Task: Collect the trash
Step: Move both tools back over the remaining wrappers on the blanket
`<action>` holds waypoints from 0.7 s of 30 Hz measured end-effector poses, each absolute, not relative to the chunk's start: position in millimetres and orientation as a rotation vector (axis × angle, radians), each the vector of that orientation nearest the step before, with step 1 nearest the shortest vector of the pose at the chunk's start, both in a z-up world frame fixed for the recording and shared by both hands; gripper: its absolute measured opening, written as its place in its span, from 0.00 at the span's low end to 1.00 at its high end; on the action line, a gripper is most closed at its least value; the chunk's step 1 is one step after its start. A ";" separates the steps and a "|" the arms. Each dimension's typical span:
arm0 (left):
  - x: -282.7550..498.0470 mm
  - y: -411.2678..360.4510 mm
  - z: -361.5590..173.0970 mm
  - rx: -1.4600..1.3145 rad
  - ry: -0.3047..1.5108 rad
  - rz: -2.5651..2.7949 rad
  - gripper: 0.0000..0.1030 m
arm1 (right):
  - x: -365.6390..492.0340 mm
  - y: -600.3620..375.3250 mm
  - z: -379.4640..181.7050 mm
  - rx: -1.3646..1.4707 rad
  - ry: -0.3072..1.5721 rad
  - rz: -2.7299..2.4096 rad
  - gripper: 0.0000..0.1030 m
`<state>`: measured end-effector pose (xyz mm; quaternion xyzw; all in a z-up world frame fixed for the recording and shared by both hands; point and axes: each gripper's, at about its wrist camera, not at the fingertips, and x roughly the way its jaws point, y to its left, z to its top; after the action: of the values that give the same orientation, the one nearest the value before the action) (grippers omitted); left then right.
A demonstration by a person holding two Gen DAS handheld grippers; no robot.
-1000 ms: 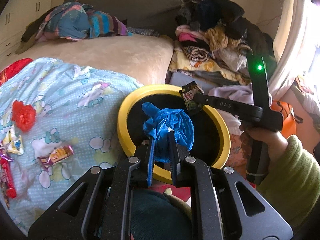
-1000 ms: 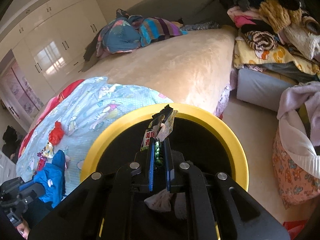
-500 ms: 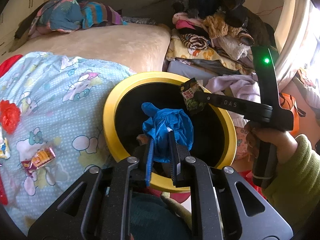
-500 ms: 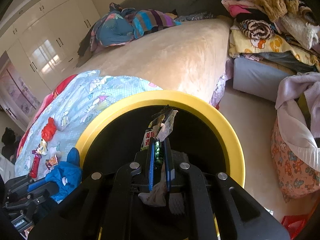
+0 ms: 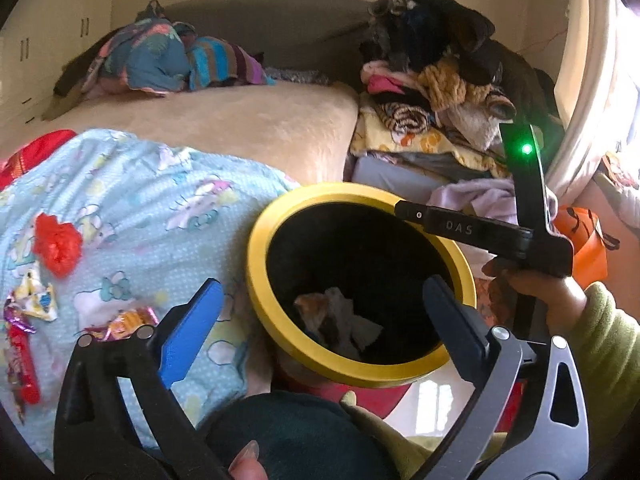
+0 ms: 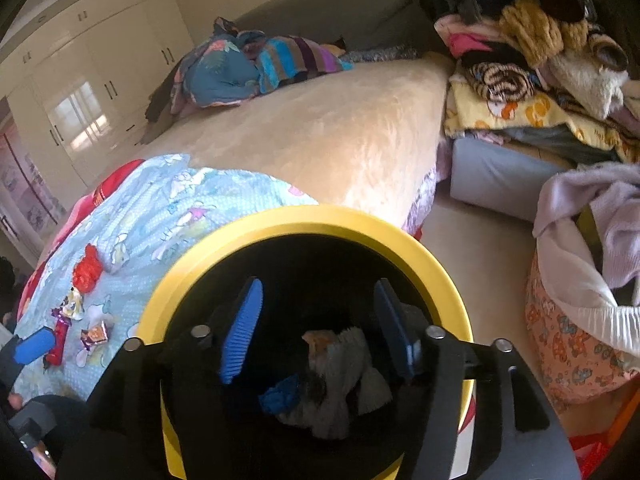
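A yellow-rimmed black bin (image 5: 256, 272) (image 6: 304, 220) stands beside the bed. My left gripper (image 5: 324, 300) hangs over its near rim, jaws opening wide with nothing between them. My right gripper (image 6: 316, 328) hovers above the bin's mouth, jaws opening and empty. Down inside lie crumpled white paper (image 5: 344, 316) (image 6: 344, 364) and a blue plastic scrap (image 6: 280, 396). On the light blue cartoon sheet (image 5: 132, 200) lie a red crumpled wad (image 5: 58, 242) (image 6: 88, 270), an orange candy wrapper (image 5: 128, 320) (image 6: 95, 335), a yellow-white wrapper (image 5: 36, 296) and a red wrapper (image 5: 22, 364).
A beige blanket (image 5: 224, 124) covers the far bed, with bundled clothes (image 5: 168, 60) at its head. A tall heap of clothes (image 5: 440, 88) rises right of the bin. A patterned laundry basket (image 6: 568, 344) stands on the floor at right. A person's green sleeve (image 5: 600, 352) is at right.
Both grippers opened. The blue plastic wad left my left jaws and the snack wrapper left my right jaws; both dropped into the bin.
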<state>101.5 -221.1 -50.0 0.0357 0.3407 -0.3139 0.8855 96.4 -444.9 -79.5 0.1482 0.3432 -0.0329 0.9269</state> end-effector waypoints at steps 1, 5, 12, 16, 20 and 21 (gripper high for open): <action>100.4 -217.5 -47.5 0.073 0.699 -0.642 0.90 | 96.1 -441.0 -76.2 0.296 0.693 -0.058 0.60; 100.0 -203.5 -41.5 0.057 0.680 -0.596 0.90 | 97.1 -427.1 -64.7 0.271 0.668 -0.027 0.65; 102.7 -169.5 -25.7 0.001 0.631 -0.502 0.90 | 95.5 -402.1 -47.0 0.240 0.617 0.032 0.69; 99.7 -155.0 -17.4 -0.007 0.597 -0.455 0.90 | 92.4 -386.9 -37.2 0.207 0.580 0.066 0.71; 96.6 -141.0 -9.4 -0.009 0.562 -0.418 0.90 | 89.8 -372.0 -29.6 0.187 0.554 0.102 0.73; 95.5 -138.2 -7.6 -0.011 0.554 -0.410 0.90 | 88.7 -367.1 -26.8 0.179 0.543 0.114 0.74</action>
<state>95.5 -138.2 -7.6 -0.0056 0.2716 -0.2010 0.9412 88.7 -367.1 -26.8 0.0884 0.2676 0.0564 0.9578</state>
